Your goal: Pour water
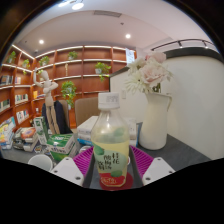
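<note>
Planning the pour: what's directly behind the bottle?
Behind the bottle, held in the claw, stands a white vase of flowers. The tabletop behind its base is hidden.

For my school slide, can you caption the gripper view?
Gripper shut on a water bottle, lifted before a white vase of pink flowers and wooden shelves.

A dark grey tabletop [178, 150] carries the scene. A white vase [153, 120] holding pale pink flowers [147, 72] stands on it, just beside a clear bottle [111, 140] with a white and green label. On the bottle's other side lie green-printed packets [60, 142] and a small white cup [41, 161].
</note>
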A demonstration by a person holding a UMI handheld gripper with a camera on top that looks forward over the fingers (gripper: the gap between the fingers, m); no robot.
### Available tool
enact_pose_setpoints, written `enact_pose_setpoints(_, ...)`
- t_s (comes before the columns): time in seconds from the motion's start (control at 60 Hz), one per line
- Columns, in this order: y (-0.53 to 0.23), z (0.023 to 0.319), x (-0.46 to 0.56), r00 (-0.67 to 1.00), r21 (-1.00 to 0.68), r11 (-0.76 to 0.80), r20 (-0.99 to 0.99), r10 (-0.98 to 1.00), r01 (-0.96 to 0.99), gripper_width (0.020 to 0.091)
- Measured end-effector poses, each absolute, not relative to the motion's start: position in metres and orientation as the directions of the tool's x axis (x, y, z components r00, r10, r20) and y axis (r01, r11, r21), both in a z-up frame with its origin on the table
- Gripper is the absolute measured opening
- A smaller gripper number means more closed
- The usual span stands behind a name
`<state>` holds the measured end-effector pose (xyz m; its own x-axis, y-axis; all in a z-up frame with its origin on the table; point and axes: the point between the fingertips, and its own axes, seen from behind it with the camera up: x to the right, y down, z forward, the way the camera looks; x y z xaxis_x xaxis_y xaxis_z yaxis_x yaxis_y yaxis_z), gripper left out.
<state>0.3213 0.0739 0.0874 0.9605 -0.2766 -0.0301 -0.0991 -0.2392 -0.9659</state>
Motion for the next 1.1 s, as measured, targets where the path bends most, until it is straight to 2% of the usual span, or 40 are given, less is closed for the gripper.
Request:
enact_pose_setpoints(0.067,0.065,0.080,0.317,0.961,-0.957,-0.278,-0.008,-0.277,-0.088,0.0737)
enact_pose_setpoints(0.133,0.054,0.079,0.309,0.966,-0.955,-0.285,-0.008,-0.260,-0.085,0.0786)
enact_pose_setpoints(0.333,-0.003,0.083,0.282,0.972,-0.949,-0.300,-0.028,-0.232,-0.098,0.0797)
enact_pose_setpoints(0.683,-0.118,0.129,0.241,0.971,-0.958,-0.280,0.002,-0.240,-0.067,0.0798)
enact_pose_setpoints(0.9,-0.150,0.158,0.212,0.973,-0.970,-0.239,0.001,-0.230,-0.055,0.0798)
enact_pose_setpoints(1.1,-0.160,0.168,0.186,0.981,-0.976,-0.213,-0.002,-0.196,-0.045,0.0800)
